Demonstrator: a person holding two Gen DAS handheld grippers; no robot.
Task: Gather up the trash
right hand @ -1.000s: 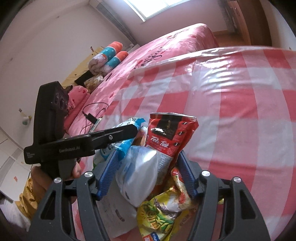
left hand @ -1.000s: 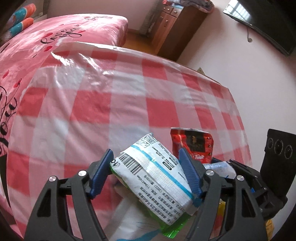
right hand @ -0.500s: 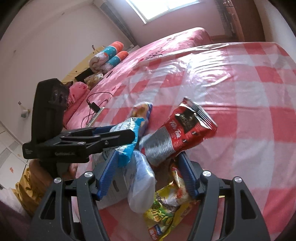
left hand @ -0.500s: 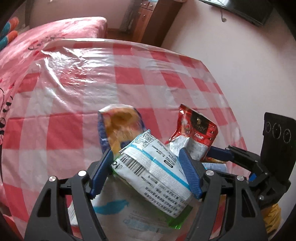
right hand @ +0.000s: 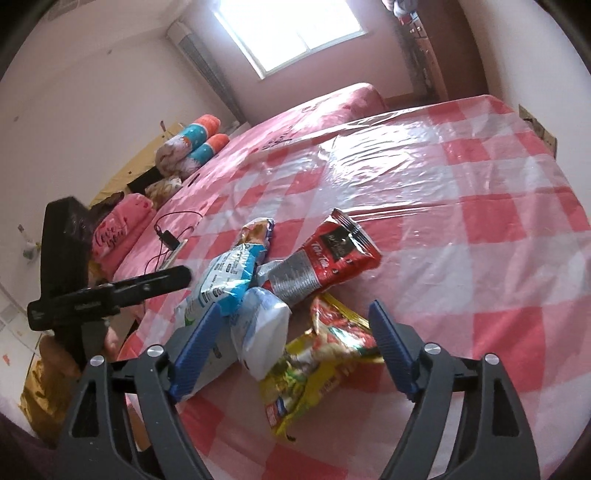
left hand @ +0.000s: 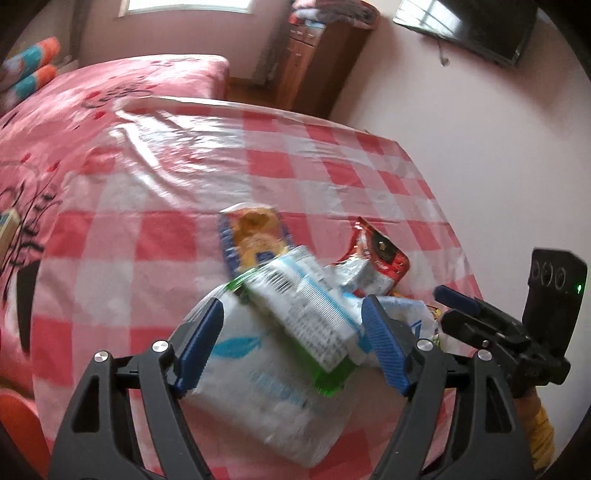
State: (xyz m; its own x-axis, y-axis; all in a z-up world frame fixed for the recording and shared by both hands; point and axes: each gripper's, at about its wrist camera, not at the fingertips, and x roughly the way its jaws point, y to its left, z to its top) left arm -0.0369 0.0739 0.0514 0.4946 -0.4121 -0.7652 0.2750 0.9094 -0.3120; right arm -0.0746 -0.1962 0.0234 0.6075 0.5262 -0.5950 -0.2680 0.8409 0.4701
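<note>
A heap of snack wrappers lies on the pink checked cloth. My left gripper is open above it; a white and blue printed packet with a green edge rests on a large white bag, no longer held. A blue and yellow biscuit pack and a red packet lie beyond. My right gripper is open over a white pouch and a yellow-green wrapper. The red packet and the printed packet lie ahead of it.
The cloth covers a table beside a pink bed. A wooden cabinet and a wall TV stand at the far end. A phone with a cable lies on the bed. Rolled pillows sit near the wall.
Both grippers opened and drew back. The printed packet dropped from my left gripper onto the heap; the red packet and white pouch dropped from my right gripper onto the cloth.
</note>
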